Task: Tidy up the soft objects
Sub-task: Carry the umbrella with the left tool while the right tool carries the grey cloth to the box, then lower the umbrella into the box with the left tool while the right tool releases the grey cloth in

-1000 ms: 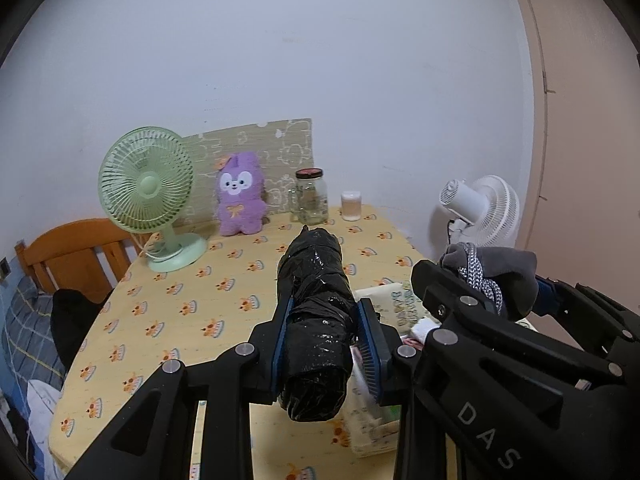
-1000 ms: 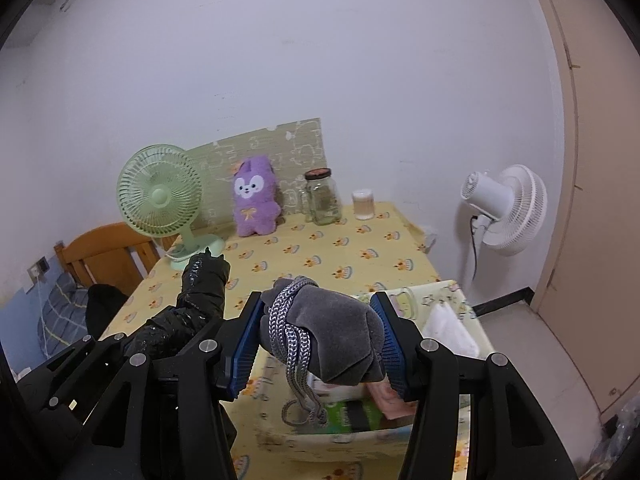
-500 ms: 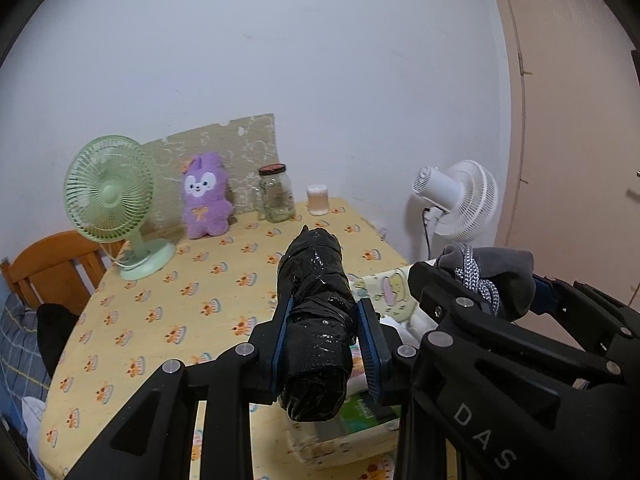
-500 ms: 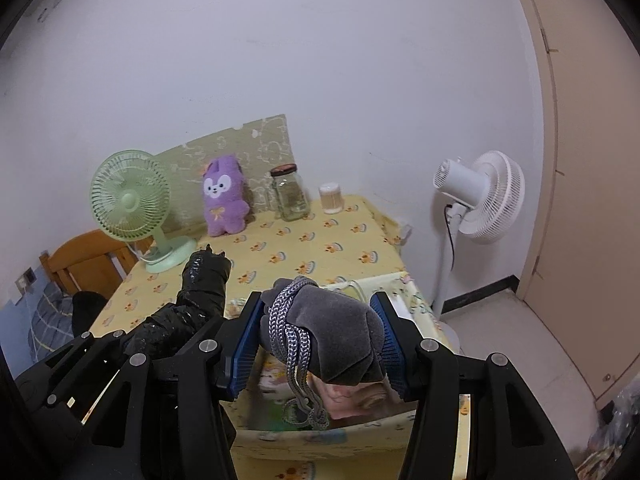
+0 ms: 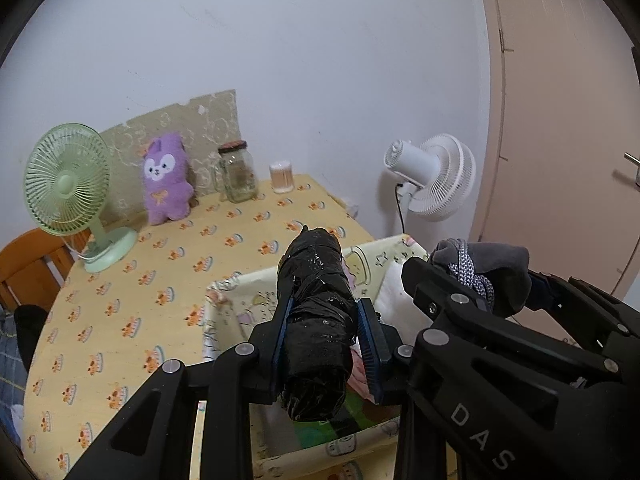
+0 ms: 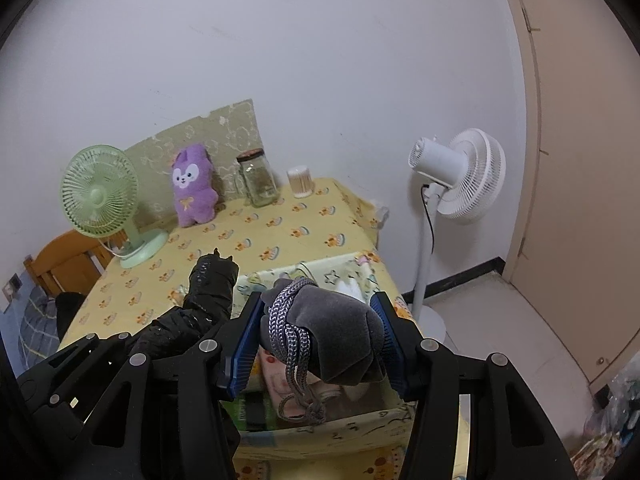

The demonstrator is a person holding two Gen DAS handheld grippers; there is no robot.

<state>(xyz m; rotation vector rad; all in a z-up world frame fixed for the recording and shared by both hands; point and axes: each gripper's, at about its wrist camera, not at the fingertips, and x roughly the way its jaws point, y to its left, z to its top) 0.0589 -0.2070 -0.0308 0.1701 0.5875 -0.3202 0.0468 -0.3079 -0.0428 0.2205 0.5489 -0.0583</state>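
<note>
- Delivery step: your left gripper (image 5: 325, 342) clenches the black bundle (image 5: 316, 320), your right gripper (image 6: 318, 338) the grey pouch (image 6: 340, 338).
- Next, lower both inside the fabric bin (image 5: 224, 304) at the table's (image 5: 120, 320) near edge, then release.

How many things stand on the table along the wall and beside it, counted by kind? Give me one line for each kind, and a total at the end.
Fans: 2, the green desk fan on the table and the white standing fan on the floor
Plush toys: 1, purple
Glass jars: 1
Small cotton-swab containers: 1
Total: 5
</note>
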